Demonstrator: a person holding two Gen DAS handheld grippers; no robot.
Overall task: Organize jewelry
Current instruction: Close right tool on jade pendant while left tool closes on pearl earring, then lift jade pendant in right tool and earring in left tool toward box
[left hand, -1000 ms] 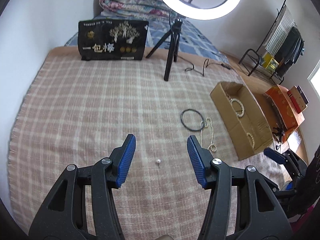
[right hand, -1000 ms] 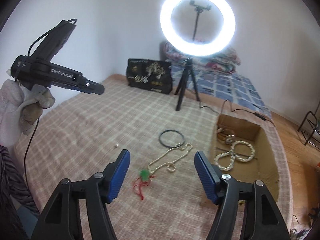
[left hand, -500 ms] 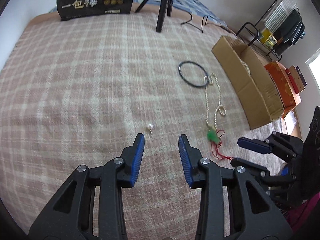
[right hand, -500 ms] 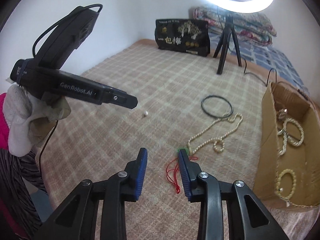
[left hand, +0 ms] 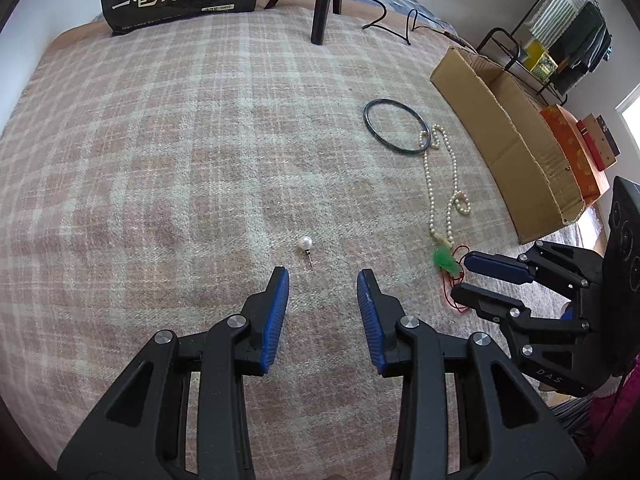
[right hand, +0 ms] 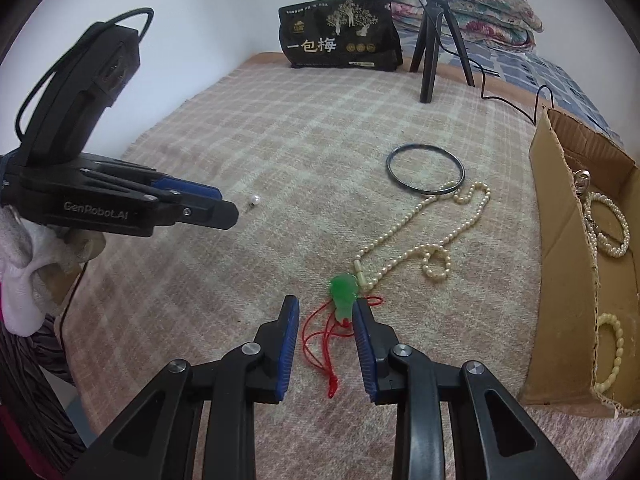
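On the checked blanket (left hand: pixel 180 140) lies a pearl stud earring (left hand: pixel 305 242), just beyond the tips of my left gripper (left hand: pixel 322 280), which is open with nothing between its fingers. My right gripper (right hand: pixel 325 308) is low over a green pendant (right hand: pixel 343 290) on a red cord (right hand: pixel 316 336). Its jaws are closing with the cord lying between them, and the pads are not pressing on it. A pearl necklace (right hand: pixel 404 228) and a dark bangle (right hand: pixel 426 172) lie farther out. The cardboard box (right hand: pixel 560 240) holds pearl strands (right hand: pixel 608 224).
A black snack bag (right hand: pixel 340 36) and a ring-light tripod (right hand: pixel 430 60) with its cable stand at the blanket's far edge. Orange boxes (left hand: pixel 572 152) and a metal rack (left hand: pixel 540 40) are beyond the cardboard box. A gloved hand (right hand: pixel 24 264) holds the left gripper.
Both grippers have sunk toward the blanket and tilted down, and both have narrowed their jaws. The left has come close to the pearl stud, the right down over the green pendant and cord.
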